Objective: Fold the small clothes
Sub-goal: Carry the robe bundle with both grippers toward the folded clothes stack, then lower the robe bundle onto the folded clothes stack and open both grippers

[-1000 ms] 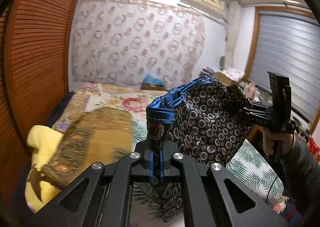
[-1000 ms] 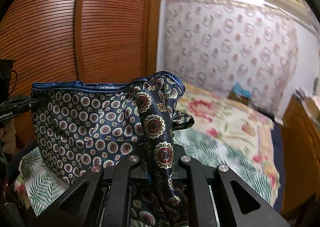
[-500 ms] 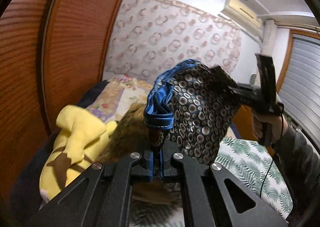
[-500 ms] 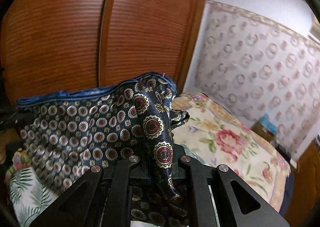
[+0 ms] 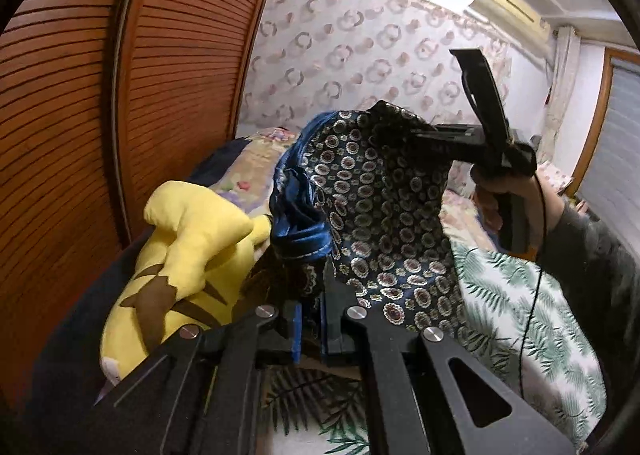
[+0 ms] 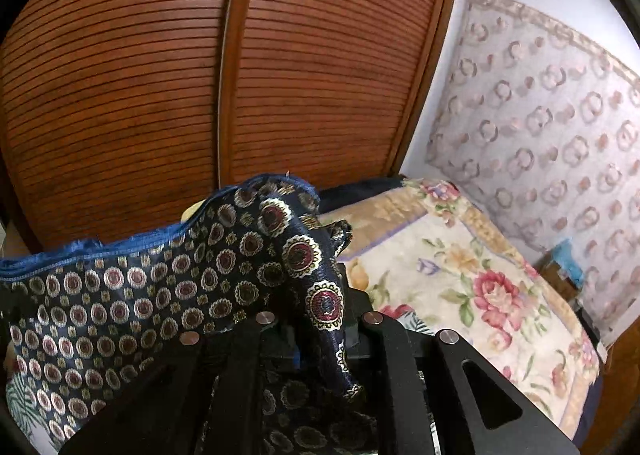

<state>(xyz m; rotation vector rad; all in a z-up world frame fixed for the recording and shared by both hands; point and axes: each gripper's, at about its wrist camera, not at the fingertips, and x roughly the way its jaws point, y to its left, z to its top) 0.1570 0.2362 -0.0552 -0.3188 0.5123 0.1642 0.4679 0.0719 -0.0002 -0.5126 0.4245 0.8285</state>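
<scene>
A dark blue patterned cloth (image 5: 376, 215) with round medallions and a bright blue hem hangs in the air between both grippers. My left gripper (image 5: 310, 319) is shut on one corner of it. My right gripper (image 6: 316, 329) is shut on another corner; the cloth (image 6: 160, 295) stretches off to the left from it. In the left wrist view the right gripper (image 5: 424, 137) holds the cloth's top corner, with the hand on its handle.
A bed with a floral quilt (image 6: 480, 275) and a palm-leaf sheet (image 5: 520, 315) lies below. A yellow plush toy (image 5: 180, 255) sits on the bed's left by the slatted wooden wardrobe doors (image 6: 200, 75). A patterned curtain (image 5: 360, 55) covers the far wall.
Both grippers have swung left toward the wardrobe with the cloth held between them. The plush toy is now close in the left wrist view.
</scene>
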